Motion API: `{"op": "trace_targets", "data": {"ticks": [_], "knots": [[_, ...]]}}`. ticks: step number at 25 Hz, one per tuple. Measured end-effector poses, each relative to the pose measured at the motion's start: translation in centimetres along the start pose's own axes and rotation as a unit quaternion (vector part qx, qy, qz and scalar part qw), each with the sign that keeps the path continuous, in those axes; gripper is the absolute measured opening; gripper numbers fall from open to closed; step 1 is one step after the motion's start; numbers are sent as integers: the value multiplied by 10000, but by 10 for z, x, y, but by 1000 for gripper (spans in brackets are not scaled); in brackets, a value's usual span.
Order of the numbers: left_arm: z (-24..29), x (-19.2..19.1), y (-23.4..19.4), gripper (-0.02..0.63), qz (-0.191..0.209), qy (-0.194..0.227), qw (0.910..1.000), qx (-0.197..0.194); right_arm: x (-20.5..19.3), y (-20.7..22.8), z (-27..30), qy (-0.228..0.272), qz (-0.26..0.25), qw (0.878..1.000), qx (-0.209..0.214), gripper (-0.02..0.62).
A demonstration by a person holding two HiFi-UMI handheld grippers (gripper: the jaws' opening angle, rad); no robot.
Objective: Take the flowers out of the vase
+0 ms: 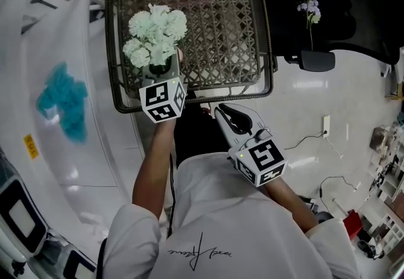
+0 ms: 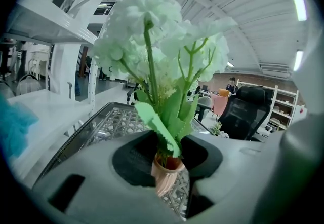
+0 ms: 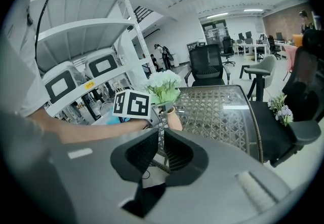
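Woven tabletop [image 1: 227, 31]: flowers [image 1: 156, 35] in the vase [image 2: 163, 182], left gripper [image 2: 171, 167] fingers pinching it steady. Right gripper [image 3: 161, 147] hangs short of the vase, fingers shut, empty; I'd say it opens for stems next.

The right claw [image 3: 161, 136] is seen with its jaws drawn together, and nothing is held between them. Beyond it, a vase [image 3: 174, 119] of pale flowers [image 3: 163, 85] is stood near the edge of the woven surface [image 3: 223, 111]. The left claw [image 3: 160, 112] is placed at the vase, carried on a bare arm [image 3: 86, 129]. A dark chair [image 3: 298, 132] with purple blossoms [image 3: 280, 109] is seen at the right.
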State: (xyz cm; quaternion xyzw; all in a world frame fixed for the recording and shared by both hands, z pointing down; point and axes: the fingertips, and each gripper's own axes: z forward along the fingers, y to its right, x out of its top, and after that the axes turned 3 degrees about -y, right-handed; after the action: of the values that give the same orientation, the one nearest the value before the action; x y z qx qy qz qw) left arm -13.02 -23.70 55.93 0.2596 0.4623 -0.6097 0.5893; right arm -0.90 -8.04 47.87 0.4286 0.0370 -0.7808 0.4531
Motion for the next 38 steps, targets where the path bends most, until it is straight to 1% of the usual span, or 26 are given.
{"op": "trace_targets", "data": {"ticks": [5,10,18,30,38], "knots": [[0,0,1,97,-50,17,10000,-70,0,3,0,12,12,10000,-11,41],[0,1,1,86,-21,-3,9999,-103,2,2,2,10,9,10000,15,41],[2,3,2,78,71,-27,9999,-117,7,8,6,11,35,10000,16,41],[2,9,2,72,44,-15,9999,-119,9,10,9,9,62,10000,14,37],[1,15,0,71,-145,66,9998,-136,6,14,8,-12,106,9999,-27,35]]}}
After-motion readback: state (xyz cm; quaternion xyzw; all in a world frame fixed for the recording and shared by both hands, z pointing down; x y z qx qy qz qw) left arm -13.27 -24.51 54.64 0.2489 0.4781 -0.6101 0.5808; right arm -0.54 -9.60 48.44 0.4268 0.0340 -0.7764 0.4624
